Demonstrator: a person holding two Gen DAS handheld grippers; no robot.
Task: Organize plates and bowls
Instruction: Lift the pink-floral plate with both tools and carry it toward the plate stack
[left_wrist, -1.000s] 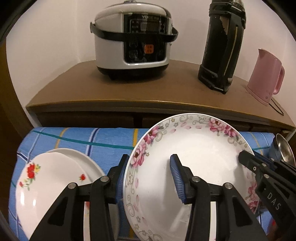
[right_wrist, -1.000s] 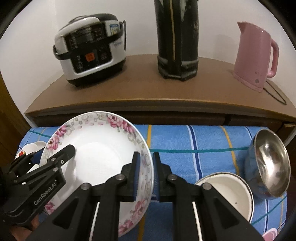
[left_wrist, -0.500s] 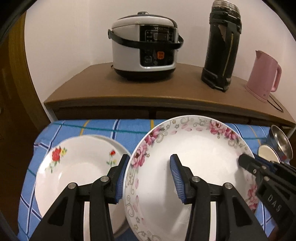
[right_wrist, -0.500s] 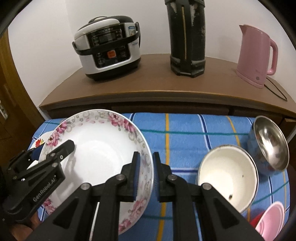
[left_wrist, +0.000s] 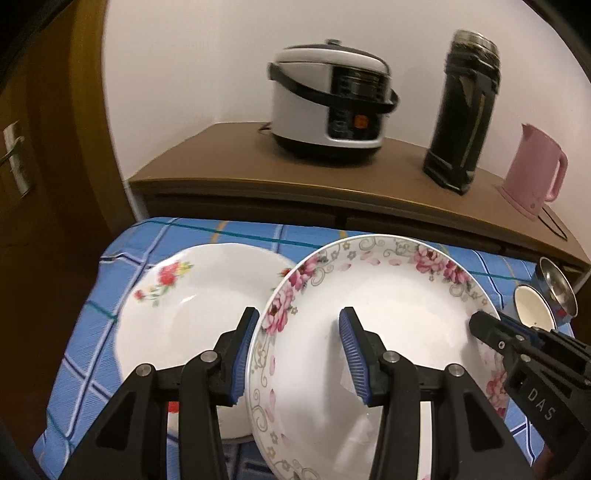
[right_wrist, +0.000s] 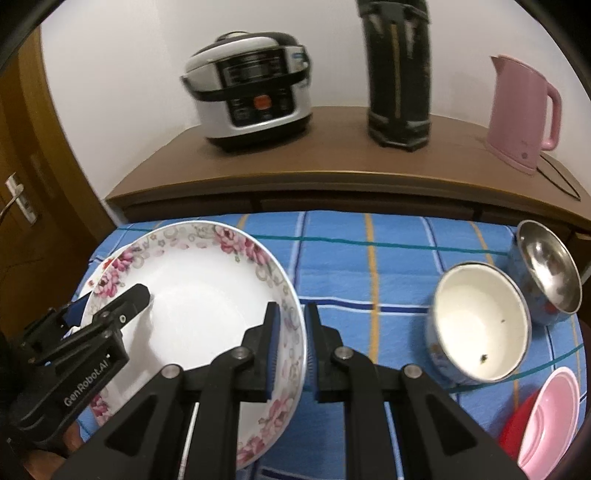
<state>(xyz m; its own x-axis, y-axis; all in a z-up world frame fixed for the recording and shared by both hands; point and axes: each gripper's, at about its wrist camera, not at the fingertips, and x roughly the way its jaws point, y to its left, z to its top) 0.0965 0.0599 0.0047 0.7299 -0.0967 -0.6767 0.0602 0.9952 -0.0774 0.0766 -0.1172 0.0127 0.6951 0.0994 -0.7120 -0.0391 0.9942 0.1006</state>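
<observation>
A deep white plate with a pink floral rim (left_wrist: 388, 314) (right_wrist: 195, 295) hangs tilted above the blue checked cloth, held by both grippers. My left gripper (left_wrist: 299, 317) is shut on its left rim, one finger under the edge and one inside the plate. My right gripper (right_wrist: 291, 308) is shut on the right rim. Each gripper shows in the other's view: the right gripper (left_wrist: 480, 321) and the left gripper (right_wrist: 140, 295). A stack of white plates with red flowers (left_wrist: 192, 306) lies on the cloth, just left of and below the held plate.
To the right on the cloth (right_wrist: 369, 266) stand an enamel bowl (right_wrist: 480, 325), a steel bowl (right_wrist: 550, 266) and a pink bowl (right_wrist: 550, 417) in a red one. A sideboard behind carries a rice cooker (left_wrist: 328, 110), a black flask (left_wrist: 465, 114) and a pink kettle (left_wrist: 532, 173). A wooden door (left_wrist: 14, 158) is at left.
Both grippers have carried the floral plate leftward and back from the sideboard. The red-flower plates now sit beside its left rim, and more bowls show at right.
</observation>
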